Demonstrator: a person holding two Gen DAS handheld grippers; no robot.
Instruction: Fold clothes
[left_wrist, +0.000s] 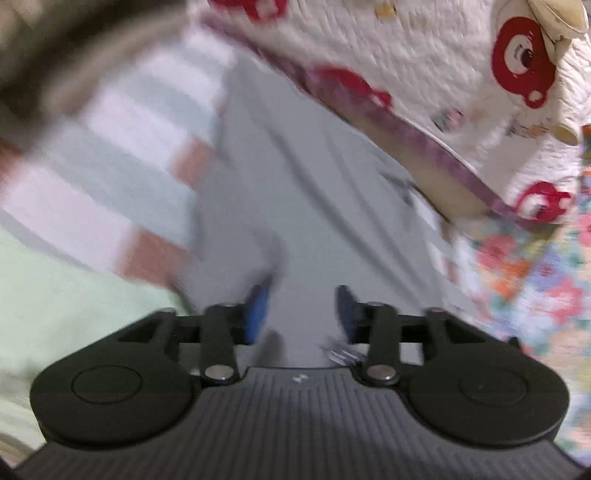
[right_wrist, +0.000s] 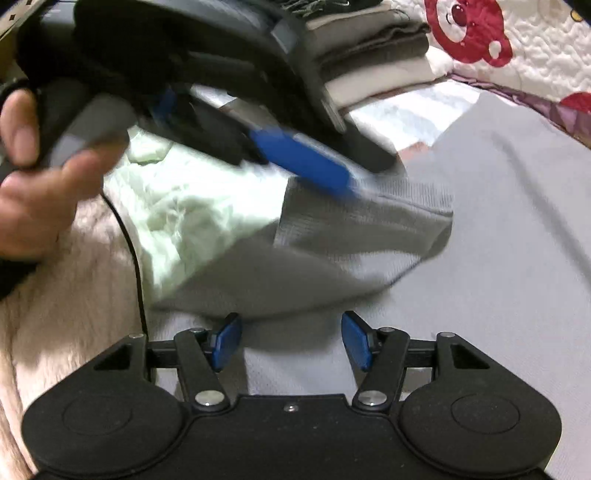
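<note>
Right now both grippers hang over a grey garment (right_wrist: 498, 221) spread flat. The right gripper (right_wrist: 291, 341) has its blue pads parted, with grey cloth lying below and between them, unpinched. Ahead of it, the left gripper (left_wrist: 301, 310) also stands open above the same grey cloth; a folded ribbed hem (right_wrist: 369, 218) lies just beyond the right jaws.
</note>
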